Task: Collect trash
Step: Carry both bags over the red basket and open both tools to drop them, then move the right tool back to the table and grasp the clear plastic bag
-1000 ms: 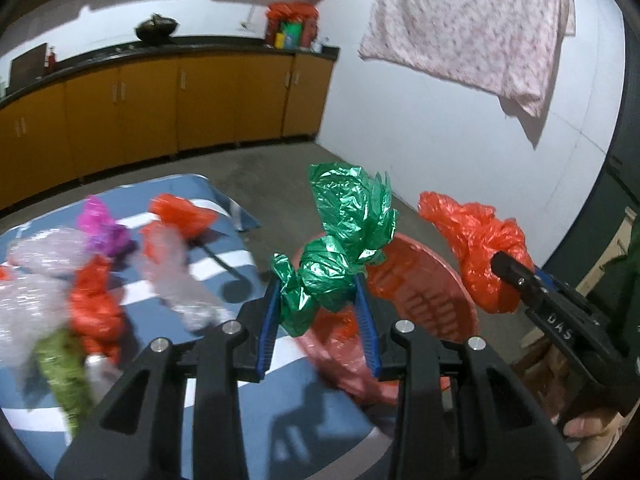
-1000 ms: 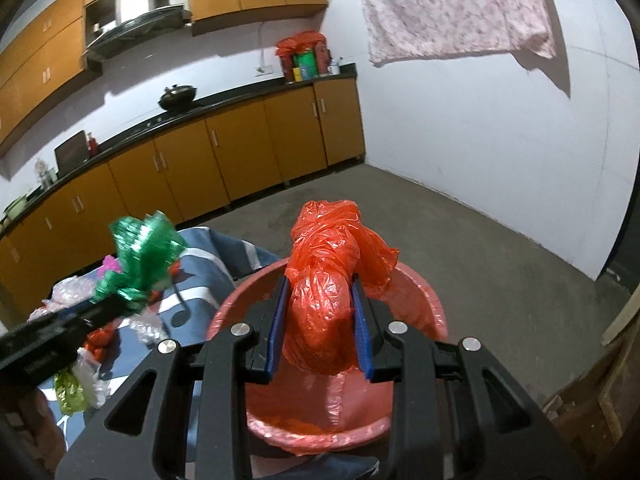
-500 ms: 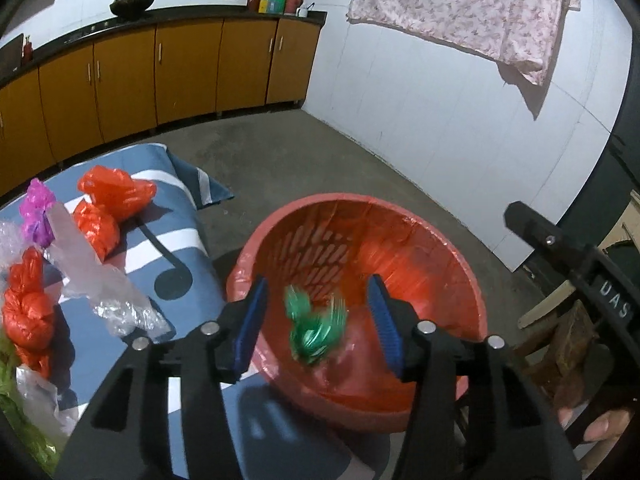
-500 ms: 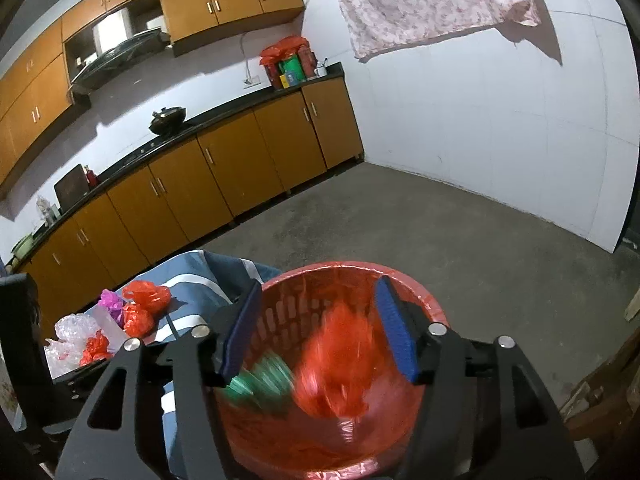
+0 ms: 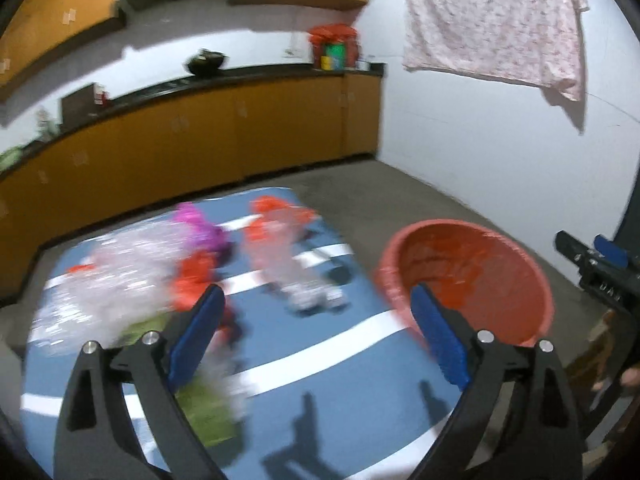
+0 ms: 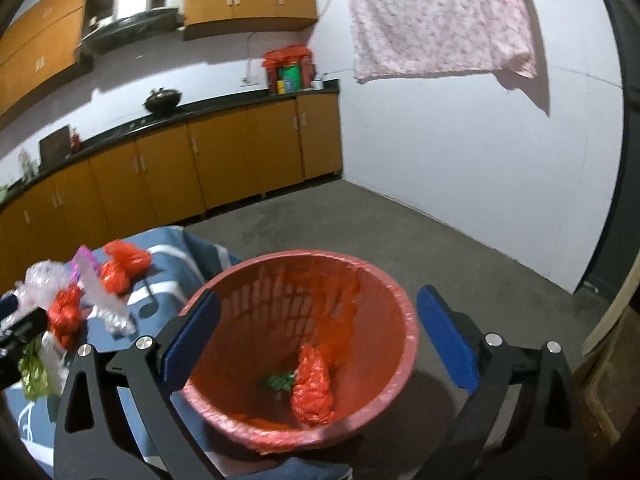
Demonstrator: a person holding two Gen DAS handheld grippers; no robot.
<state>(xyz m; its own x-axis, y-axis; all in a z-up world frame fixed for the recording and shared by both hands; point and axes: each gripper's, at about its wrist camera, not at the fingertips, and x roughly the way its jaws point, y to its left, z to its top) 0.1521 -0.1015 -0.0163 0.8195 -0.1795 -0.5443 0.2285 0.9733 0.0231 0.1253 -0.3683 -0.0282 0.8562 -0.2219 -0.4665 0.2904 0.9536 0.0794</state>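
Note:
A red basket point(image 6: 404, 320) lined with red plastic stands on the floor; a red bag point(image 6: 314, 386) and a green wrapper point(image 6: 280, 381) lie inside it. My right gripper point(image 6: 318, 334) is open and empty just above the basket. My left gripper point(image 5: 316, 334) is open and empty over the blue striped cloth point(image 5: 340, 380), with the basket point(image 5: 472, 280) to its right. Several plastic scraps lie on the cloth: clear wrap point(image 5: 120, 280), red bags point(image 5: 196, 280), a purple piece point(image 5: 200, 228), a green piece point(image 5: 204, 412). The right gripper's tip point(image 5: 596, 264) shows at the far right.
Orange kitchen cabinets point(image 6: 192, 168) run along the back wall under a black counter. A pink cloth point(image 6: 436, 20) hangs on the white wall. Bare concrete floor point(image 6: 420, 240) lies behind the basket. A wooden box edge point(image 6: 612, 380) stands at the right.
Both grippers opened and dropped the green wrapper and the red bag into the basket. The left gripper has since swung left over the cloth; the right one stays above the basket.

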